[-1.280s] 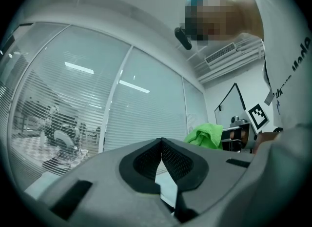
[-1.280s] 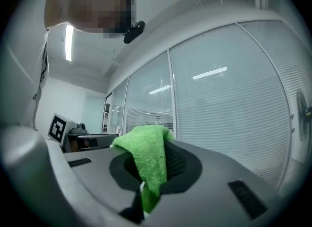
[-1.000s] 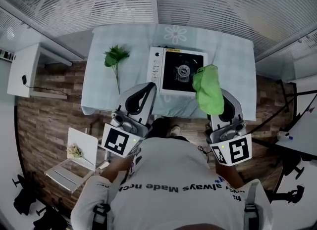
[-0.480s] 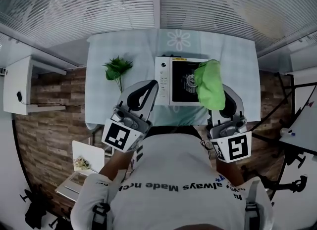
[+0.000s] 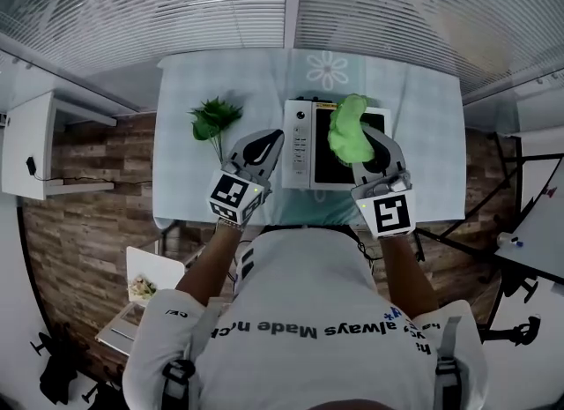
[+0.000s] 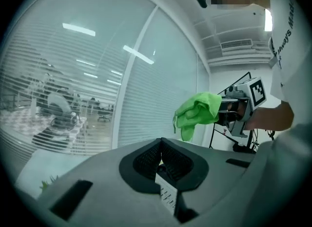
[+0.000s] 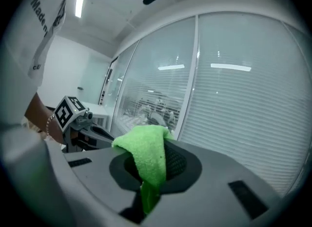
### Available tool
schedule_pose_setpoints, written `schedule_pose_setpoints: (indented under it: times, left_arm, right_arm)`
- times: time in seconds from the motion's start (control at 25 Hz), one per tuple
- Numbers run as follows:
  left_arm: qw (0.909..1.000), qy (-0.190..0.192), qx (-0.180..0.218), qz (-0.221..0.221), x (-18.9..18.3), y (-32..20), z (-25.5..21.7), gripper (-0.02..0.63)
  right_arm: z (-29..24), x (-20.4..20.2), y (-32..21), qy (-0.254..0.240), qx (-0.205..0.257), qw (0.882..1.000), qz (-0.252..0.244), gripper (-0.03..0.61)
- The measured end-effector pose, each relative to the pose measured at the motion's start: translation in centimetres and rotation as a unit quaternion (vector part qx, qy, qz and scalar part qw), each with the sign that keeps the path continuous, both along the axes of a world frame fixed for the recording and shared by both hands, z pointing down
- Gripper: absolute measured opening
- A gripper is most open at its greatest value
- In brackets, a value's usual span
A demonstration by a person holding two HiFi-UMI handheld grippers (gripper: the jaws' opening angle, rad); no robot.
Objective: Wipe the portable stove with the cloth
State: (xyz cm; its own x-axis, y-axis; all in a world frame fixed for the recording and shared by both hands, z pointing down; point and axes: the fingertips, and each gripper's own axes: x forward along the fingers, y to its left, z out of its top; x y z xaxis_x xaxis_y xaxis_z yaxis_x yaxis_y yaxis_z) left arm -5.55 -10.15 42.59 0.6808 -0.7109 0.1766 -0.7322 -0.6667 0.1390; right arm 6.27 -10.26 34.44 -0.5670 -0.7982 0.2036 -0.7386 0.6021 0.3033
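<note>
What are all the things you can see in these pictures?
table: one, pale checked cover, in front of the person
portable stove: one, white with a black top, middle of the table
cloth: one, bright green, held over the stove
plant sprig: one, green, on the table left of the stove
shelf: one, white, far left
stand: one, white, on the floor lower left, small flowers on it
blinds: white, behind the table
floor: brown wood
left gripper: grey, shut on nothing, by the stove's left edge
right gripper: grey, shut on the cloth
person's shirt: white, bottom of the head view
</note>
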Motion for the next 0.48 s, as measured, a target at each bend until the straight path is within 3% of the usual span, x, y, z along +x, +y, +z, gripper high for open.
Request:
schedule_pose_setpoints:
  times: [0.24,0.48]
  left_arm:
    - [0.9974,-0.005,-0.071,0.013,0.3,-1.2,7.4,0.012]
    - [0.9925,-0.035,-0.113,0.029,1.1,-2.4,12.9,0.012]
  right_arm:
    - [6.8,-3.3,-3.4,0.071,-0.018,0.997,-0.016,0.023]
    - [12.4,-6.9,-6.7,0.167,-0.021,0.985,-0.049,0.023]
